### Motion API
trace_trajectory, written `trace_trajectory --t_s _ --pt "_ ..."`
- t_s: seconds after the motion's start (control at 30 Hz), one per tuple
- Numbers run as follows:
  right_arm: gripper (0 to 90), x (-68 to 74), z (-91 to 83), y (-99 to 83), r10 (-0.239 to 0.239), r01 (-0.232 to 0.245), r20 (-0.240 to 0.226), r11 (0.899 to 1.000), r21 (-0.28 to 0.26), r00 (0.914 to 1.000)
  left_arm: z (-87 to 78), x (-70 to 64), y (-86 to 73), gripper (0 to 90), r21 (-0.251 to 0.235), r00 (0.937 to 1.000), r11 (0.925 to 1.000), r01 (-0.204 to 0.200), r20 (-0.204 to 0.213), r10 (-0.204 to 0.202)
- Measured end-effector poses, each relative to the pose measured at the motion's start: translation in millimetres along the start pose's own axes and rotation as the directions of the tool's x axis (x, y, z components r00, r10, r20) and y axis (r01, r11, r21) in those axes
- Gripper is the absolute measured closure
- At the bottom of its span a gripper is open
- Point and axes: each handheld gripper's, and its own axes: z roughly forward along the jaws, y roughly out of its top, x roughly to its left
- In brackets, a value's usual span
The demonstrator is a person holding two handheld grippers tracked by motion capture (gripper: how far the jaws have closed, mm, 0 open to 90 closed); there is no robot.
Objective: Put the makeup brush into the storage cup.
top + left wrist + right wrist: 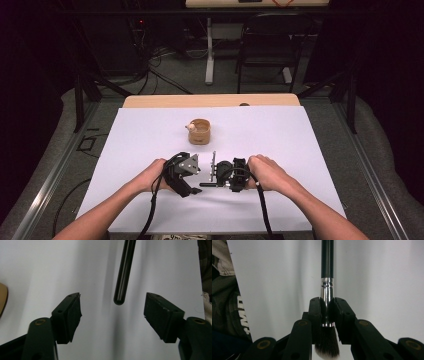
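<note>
Pinching a makeup brush point(327, 293) by its silver ferrule, the right gripper point(327, 311) held it above the white table point(280, 135); left gripper point(112, 312) spread wide, handle tip between jaws.

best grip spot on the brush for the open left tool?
The bare black handle end of the brush, which points between the left tool's spread jaws. Come straight along its axis, closing across the thin round shaft. The right tool already clamps the silver ferrule.

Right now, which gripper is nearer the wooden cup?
Left. The left gripper sits below the wooden cup, slightly to its left; the right gripper, clamped on the brush, sits farther right.
</note>
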Motion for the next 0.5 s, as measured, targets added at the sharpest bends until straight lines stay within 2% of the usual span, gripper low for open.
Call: trace_trajectory --t_s 0.03,0.23,0.27,0.3,0.37,0.5 --pt "76.3 0.0 0.0 0.0 0.000 0.000 0.000 1.000 0.000 1.0000 0.0 0.0 0.0 44.9 0.000 1.0000 1.0000 0.000 0.000 0.000" --pt "76.3 1.1 -0.2 2.2 -0.011 0.011 0.001 1.000 0.004 0.9999 0.0 0.0 0.0 44.9 0.000 1.0000 1.0000 0.000 0.000 0.000" --pt "76.3 1.1 -0.2 2.2 -0.011 0.011 0.001 1.000 0.004 0.9999 2.2 -0.3 1.7 44.9 0.006 0.9999 1.0000 -0.007 0.015 0.006" --pt "76.3 1.9 -0.8 3.4 -0.014 0.014 0.002 1.000 0.005 0.9999 3.0 -0.2 2.3 49.6 0.010 0.9997 0.9999 -0.010 0.023 0.009" --pt "76.3 1.8 -1.3 3.8 -0.020 0.020 0.006 1.000 0.004 0.9998 4.5 -0.1 3.1 53.9 0.017 0.9992 0.9998 -0.011 0.038 0.010" --pt "76.3 1.8 -1.8 4.0 -0.026 0.026 0.008 1.000 0.004 0.9996 6.4 -0.2 3.7 60.2 0.019 0.9991 0.9997 -0.012 0.042 0.011"
